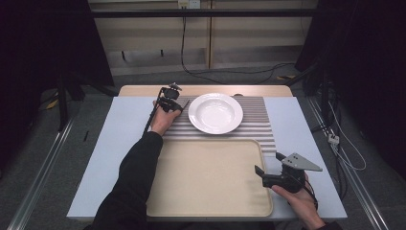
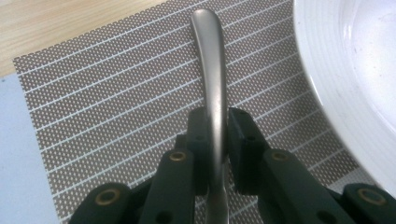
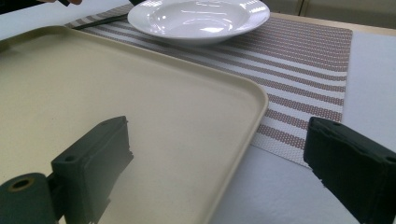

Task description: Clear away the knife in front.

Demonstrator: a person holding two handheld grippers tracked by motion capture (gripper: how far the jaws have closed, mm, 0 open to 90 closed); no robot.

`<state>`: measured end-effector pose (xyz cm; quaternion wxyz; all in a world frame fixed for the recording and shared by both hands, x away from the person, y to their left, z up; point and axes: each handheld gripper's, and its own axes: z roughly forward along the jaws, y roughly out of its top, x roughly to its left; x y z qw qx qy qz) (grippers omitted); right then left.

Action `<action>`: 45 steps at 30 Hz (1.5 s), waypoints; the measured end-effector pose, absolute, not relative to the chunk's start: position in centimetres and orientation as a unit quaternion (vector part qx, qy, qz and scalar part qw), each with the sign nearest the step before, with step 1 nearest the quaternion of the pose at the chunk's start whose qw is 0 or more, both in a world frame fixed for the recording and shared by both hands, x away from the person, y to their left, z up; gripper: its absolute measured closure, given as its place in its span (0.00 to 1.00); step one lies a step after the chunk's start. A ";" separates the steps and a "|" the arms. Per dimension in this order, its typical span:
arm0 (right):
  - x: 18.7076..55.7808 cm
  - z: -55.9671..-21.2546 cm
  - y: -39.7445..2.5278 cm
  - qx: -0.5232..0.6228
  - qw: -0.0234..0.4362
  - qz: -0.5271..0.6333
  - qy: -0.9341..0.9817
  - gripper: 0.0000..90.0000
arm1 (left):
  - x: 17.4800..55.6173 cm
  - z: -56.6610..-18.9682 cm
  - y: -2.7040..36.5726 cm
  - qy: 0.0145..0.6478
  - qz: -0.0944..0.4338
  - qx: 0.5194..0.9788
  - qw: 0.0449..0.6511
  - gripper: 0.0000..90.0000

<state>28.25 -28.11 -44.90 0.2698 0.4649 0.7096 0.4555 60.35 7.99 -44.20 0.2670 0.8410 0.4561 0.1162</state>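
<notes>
The left gripper (image 2: 217, 140) has its two black jaws clamped on a slim metal utensil handle (image 2: 211, 74), pinching it from either side partway along its length. The handle is brushed, dull silver steel, smooth and unmarked, with a soft highlight running down its middle; it widens gently beyond the fingertips and ends in a rounded tip well ahead of them, while its narrower stretch passes back between the jaws and out of sight below. Which kind of utensil it is cannot be told, since its working end is hidden. Under the jaws lies a striped woven placemat (image 2: 107, 107), brown-grey mesh crossed by thin pale lines, and just off to one side of the fingers curves the rim of a white plate (image 2: 345, 93), close to the handle but not touching it. In the high view the left gripper (image 1: 178, 103) sits at the plate's (image 1: 215, 113) left edge, over the placemat (image 1: 258, 122). The right gripper (image 1: 260, 171) hovers with jaws spread wide and nothing between them, over the near right corner of a beige tray (image 1: 206, 177); in its own view the tray's rim (image 3: 252, 107) runs between the parted jaws.
</notes>
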 end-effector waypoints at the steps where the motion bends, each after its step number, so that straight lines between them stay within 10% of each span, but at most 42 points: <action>1: 28.3 -44.9 -28.1 0.465 0.269 0.456 0.709 0.08 | 60.3 -44.0 8.0 0.451 0.114 0.844 0.265 0.89; 45: 28.3 -44.9 -27.9 0.463 0.271 0.452 0.712 0.08 | 56.8 -38.8 11.1 0.415 0.102 0.857 0.289 0.89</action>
